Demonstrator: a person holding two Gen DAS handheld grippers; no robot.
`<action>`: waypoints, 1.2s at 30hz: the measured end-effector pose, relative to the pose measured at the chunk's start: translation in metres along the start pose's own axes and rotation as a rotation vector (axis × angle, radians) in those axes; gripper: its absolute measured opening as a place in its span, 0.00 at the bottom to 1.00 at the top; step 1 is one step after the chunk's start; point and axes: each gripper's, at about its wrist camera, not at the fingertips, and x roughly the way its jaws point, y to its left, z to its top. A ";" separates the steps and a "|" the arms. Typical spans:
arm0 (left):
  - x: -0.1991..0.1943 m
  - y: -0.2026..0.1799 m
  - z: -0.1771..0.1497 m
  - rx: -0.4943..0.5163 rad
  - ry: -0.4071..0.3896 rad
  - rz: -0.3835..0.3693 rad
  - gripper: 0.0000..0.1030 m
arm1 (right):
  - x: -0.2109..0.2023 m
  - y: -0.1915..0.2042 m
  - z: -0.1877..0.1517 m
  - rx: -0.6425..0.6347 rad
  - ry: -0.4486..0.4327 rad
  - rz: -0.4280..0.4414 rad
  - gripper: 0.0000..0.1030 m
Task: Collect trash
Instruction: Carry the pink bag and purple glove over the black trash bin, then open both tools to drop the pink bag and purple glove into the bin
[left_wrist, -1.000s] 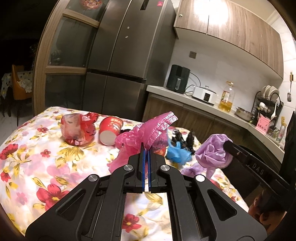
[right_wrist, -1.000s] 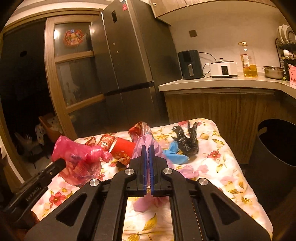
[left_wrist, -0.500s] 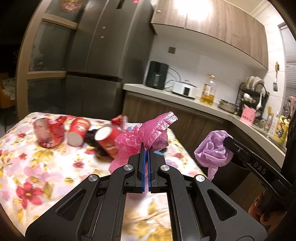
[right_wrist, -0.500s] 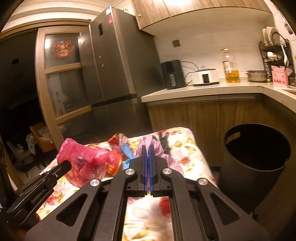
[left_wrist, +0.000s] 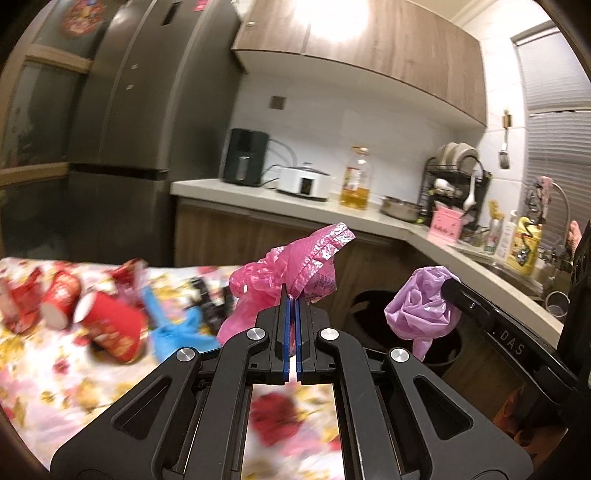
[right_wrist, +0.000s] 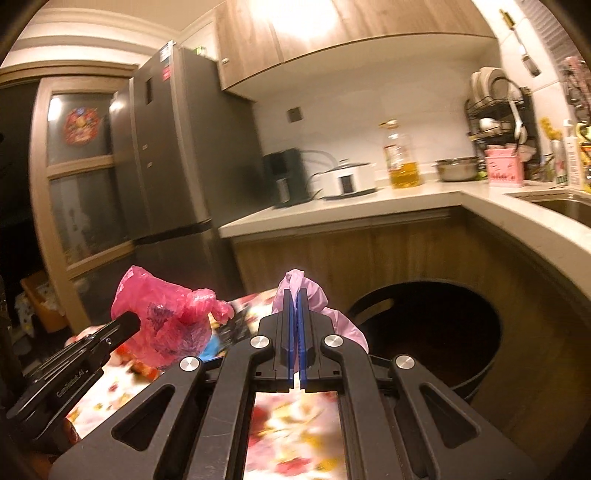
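Pink bag hangs pinched in the clenched left hand-held gripper; lilac bag is clamped in the right hand-held gripper. Beyond both stands a black bin, beside the floral worktop with red cups.

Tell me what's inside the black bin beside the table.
The black bin shows only a dark, shadowed interior; nothing recognizable is visible. Its near side is hidden behind the lilac bag and the right gripper.
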 end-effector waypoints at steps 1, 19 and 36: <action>0.005 -0.007 0.001 0.006 -0.001 -0.014 0.01 | 0.000 -0.006 0.002 0.005 -0.006 -0.013 0.03; 0.094 -0.094 0.001 0.057 0.050 -0.187 0.01 | 0.022 -0.082 0.016 0.080 -0.018 -0.145 0.03; 0.126 -0.104 -0.008 0.048 0.099 -0.247 0.01 | 0.040 -0.093 0.014 0.080 0.008 -0.160 0.03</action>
